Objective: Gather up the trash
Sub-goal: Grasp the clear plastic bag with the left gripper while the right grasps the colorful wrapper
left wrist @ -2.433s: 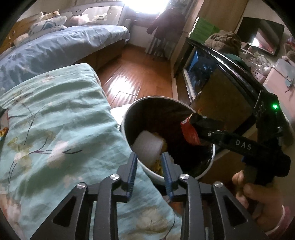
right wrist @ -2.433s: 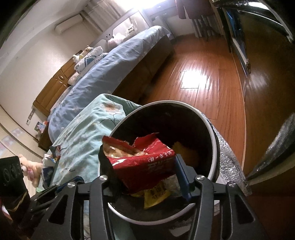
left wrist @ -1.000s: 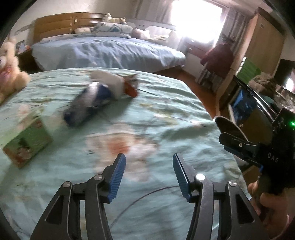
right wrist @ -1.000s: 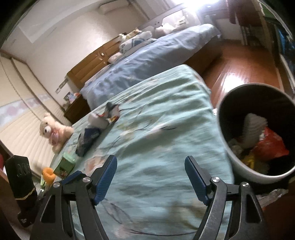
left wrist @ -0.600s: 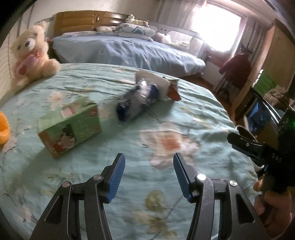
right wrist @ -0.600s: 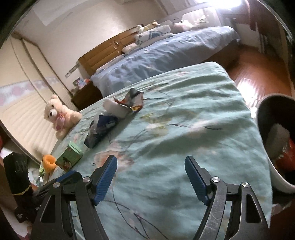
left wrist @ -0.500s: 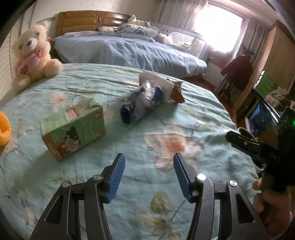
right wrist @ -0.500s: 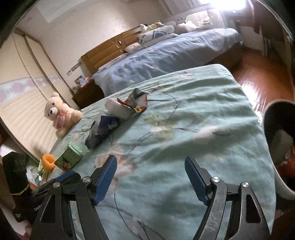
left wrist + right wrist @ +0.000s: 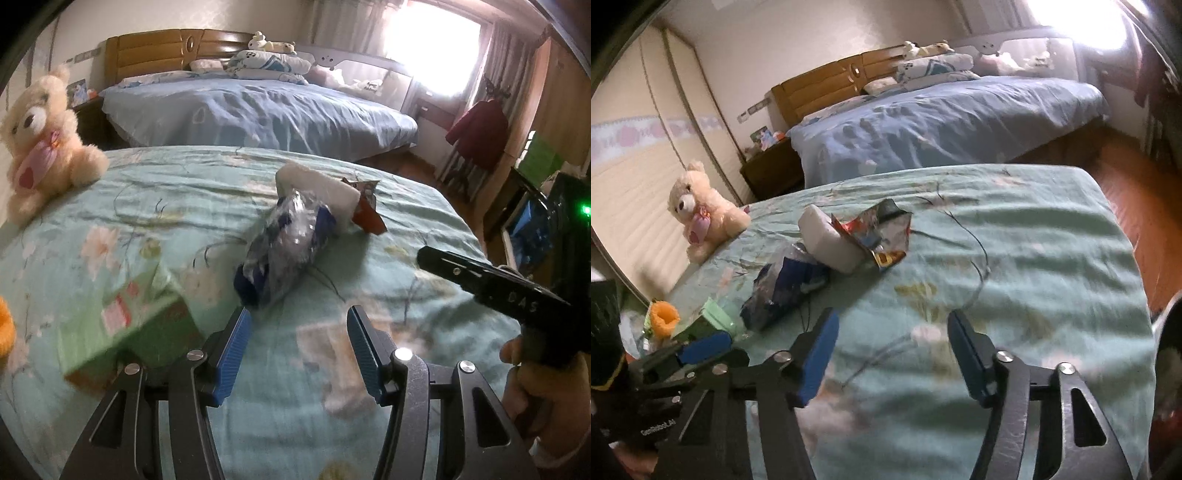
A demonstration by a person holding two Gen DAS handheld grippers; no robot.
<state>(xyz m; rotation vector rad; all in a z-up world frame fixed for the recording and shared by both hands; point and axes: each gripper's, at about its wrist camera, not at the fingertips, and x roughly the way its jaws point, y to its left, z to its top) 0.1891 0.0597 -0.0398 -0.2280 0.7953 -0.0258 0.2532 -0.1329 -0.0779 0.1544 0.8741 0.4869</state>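
Trash lies on a teal flowered bedspread (image 9: 155, 199): a crumpled blue and clear plastic bag (image 9: 284, 247) (image 9: 783, 291), a white foam block (image 9: 317, 188) (image 9: 827, 240), a torn red and silver snack wrapper (image 9: 365, 214) (image 9: 882, 236) and a green carton (image 9: 129, 328) (image 9: 713, 317). My left gripper (image 9: 297, 343) hovers just short of the plastic bag, open and holding nothing. My right gripper (image 9: 892, 350) hangs over bare bedspread to the right of the trash; its jaws are closing with nothing between them. It also shows in the left wrist view (image 9: 491, 284), held by a hand.
A cream teddy bear (image 9: 40, 144) (image 9: 701, 214) sits at the bedspread's left edge, with an orange object (image 9: 663, 317) nearby. A blue bed (image 9: 258, 107) stands behind. A dark bin's rim (image 9: 1167, 328) shows at the right edge, above the wooden floor (image 9: 1145, 221).
Both grippers have moved from the bin to the trash on the bedspread; the bag and carton are closer. The right jaws stand narrower. The red wrapper it held earlier lies in the bin.
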